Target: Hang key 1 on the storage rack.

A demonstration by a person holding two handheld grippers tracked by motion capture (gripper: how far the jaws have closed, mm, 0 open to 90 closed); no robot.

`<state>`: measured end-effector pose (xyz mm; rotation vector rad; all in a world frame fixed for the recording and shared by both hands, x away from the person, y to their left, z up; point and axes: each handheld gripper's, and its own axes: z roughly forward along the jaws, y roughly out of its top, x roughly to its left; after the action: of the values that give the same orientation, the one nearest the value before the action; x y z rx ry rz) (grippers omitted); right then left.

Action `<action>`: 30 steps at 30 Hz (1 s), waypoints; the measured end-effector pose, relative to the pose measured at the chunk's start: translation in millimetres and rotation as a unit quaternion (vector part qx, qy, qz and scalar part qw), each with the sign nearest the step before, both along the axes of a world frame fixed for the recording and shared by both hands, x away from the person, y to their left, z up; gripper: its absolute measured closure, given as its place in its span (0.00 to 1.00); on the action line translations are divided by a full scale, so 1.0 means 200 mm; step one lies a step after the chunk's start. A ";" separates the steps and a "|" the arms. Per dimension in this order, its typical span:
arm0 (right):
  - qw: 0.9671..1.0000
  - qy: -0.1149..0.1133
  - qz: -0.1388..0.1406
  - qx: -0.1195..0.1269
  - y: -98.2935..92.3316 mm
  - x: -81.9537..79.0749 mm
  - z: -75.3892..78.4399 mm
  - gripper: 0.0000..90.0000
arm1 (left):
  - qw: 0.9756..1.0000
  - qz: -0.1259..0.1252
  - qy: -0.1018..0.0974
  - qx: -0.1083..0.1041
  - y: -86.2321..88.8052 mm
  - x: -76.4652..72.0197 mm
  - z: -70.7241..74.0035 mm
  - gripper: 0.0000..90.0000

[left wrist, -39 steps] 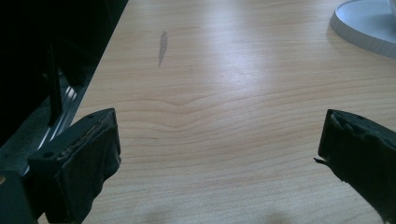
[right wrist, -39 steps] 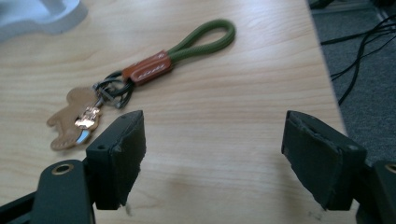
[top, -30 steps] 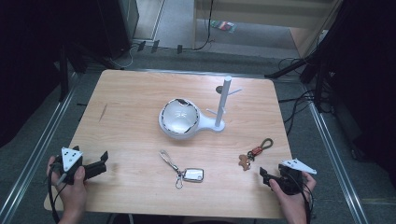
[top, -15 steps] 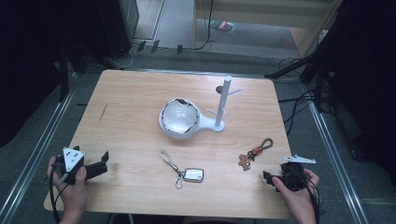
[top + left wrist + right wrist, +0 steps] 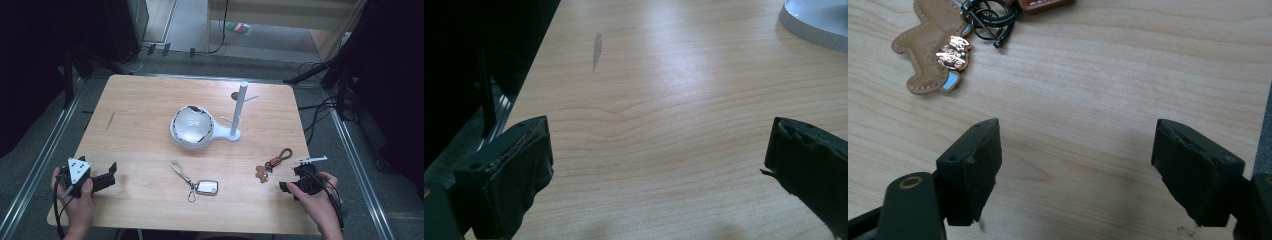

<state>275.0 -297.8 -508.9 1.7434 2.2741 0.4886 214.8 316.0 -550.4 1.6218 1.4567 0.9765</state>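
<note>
Shifted since the earlier frame: right gripper, now nearer the brown leather gingerbread-man keychain with dark rings, jaws wide apart over bare wood, holding nothing. Keychain flat on the light wooden table, just ahead of those jaws. Left gripper at the near left corner, wide open, empty.

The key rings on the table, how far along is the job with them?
Nothing looks done yet: the white peg stand has bare pegs. The brown leather key ring and the silver-tag key ring both lie flat on the table. The right gripper sits open beside the leather one; the left gripper is open over bare wood. Grasping anything remains.
</note>
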 end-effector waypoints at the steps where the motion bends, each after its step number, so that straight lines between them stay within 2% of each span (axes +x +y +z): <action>1: 1.000 0.003 -0.001 -0.004 0.00 0.01 0.00 0.23 | 1.000 0.000 0.000 0.000 0.00 0.00 0.00 0.00; 6: 1.000 0.023 -0.005 -0.012 0.00 0.05 0.02 0.21 | 1.000 0.001 0.004 0.002 0.00 0.00 0.00 0.00; 13: 0.999 0.040 -0.029 -0.021 0.02 0.12 0.05 0.21 | 1.000 -0.001 0.012 -0.001 0.01 0.02 0.00 0.00; 14: 0.998 0.038 -0.037 -0.038 0.04 0.14 0.06 0.24 | 1.000 0.000 0.017 -0.004 0.01 0.02 0.00 0.00; 16: 0.997 0.041 -0.039 -0.045 0.07 0.16 0.07 0.24 | 1.000 -0.002 0.019 -0.005 0.01 0.03 0.00 0.00; 20: 0.998 0.037 -0.039 -0.045 0.12 0.20 0.10 0.25 | 1.000 -0.001 0.028 -0.008 0.01 0.03 0.00 0.00; 24: 0.997 0.042 -0.045 -0.048 0.15 0.22 0.12 0.26 | 0.999 -0.001 0.032 -0.011 0.02 0.04 0.00 0.00; 26: 0.998 0.038 -0.047 -0.032 0.16 0.24 0.14 0.27 | 0.999 -0.002 0.033 -0.009 0.02 0.04 0.00 0.00; 27: 0.998 0.038 -0.047 -0.032 0.16 0.24 0.14 0.27 | 0.999 -0.002 0.035 -0.008 0.02 0.04 0.00 0.00; 30: 0.998 0.034 -0.060 0.001 0.14 0.26 0.15 0.31 | 0.999 -0.005 0.039 -0.012 0.02 0.05 0.00 0.00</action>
<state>326.6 -269.0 -478.5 1.9115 2.1966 0.4134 223.9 319.8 -550.5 1.6632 1.5055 0.8960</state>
